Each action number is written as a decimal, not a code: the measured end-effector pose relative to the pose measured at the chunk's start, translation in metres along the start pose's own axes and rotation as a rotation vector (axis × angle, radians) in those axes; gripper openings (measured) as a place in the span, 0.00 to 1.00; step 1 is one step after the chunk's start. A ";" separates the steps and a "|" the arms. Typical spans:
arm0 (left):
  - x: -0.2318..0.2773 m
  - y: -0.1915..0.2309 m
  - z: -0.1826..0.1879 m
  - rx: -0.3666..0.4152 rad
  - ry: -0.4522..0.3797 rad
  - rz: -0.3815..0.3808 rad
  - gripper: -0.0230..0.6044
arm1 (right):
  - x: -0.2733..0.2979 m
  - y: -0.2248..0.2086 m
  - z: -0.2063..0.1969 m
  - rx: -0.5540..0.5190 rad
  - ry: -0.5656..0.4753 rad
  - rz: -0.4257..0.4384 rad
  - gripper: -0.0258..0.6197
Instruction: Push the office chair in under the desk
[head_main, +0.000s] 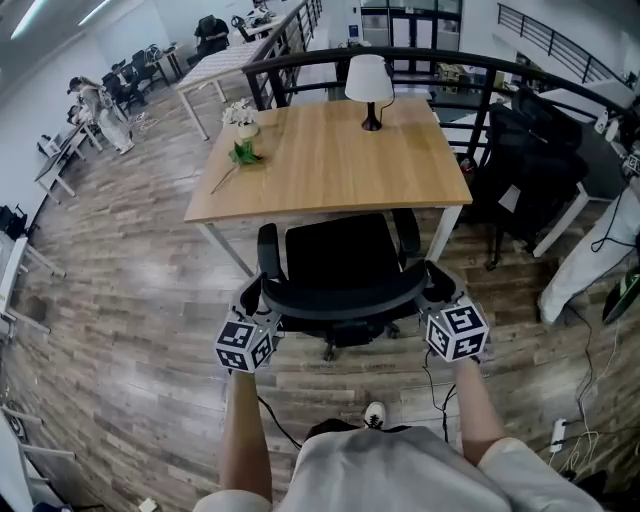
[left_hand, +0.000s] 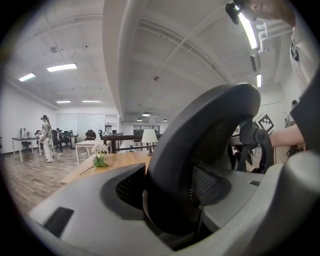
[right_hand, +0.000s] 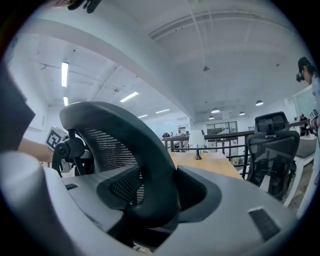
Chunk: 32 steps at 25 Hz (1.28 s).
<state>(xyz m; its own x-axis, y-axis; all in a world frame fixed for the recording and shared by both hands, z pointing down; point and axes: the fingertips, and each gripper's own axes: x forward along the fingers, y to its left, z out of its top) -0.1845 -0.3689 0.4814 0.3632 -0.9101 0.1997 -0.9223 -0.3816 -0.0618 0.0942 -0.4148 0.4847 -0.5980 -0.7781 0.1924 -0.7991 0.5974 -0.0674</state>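
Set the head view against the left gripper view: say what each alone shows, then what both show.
Head view only: the office chair's seat and the person's shoe. Left gripper view only: the ceiling lights, and the left tool with its jaws clamped on the backrest rim. Both: the backrest, the desk, the lamp and the flowers.

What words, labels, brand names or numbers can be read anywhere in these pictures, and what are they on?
None: no words, brands or numbers are readable.
Cubes on the left gripper and right gripper, both clamped on the office chair: only black-and-white square patterns, no letters.
White sheet on the black chair at right: too small to read.
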 end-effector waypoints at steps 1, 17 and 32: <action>0.005 0.004 0.001 0.000 -0.001 -0.001 0.53 | 0.006 -0.003 0.001 0.002 0.001 0.006 0.44; 0.099 0.073 0.021 0.006 0.001 -0.018 0.53 | 0.107 -0.047 0.024 -0.033 0.009 -0.041 0.41; 0.189 0.145 0.043 0.005 -0.001 -0.044 0.53 | 0.207 -0.085 0.053 -0.080 0.000 -0.079 0.38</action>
<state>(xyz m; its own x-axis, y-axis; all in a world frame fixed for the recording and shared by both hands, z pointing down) -0.2439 -0.6028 0.4682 0.4034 -0.8926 0.2015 -0.9047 -0.4220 -0.0582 0.0350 -0.6370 0.4784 -0.5334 -0.8234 0.1938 -0.8361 0.5479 0.0267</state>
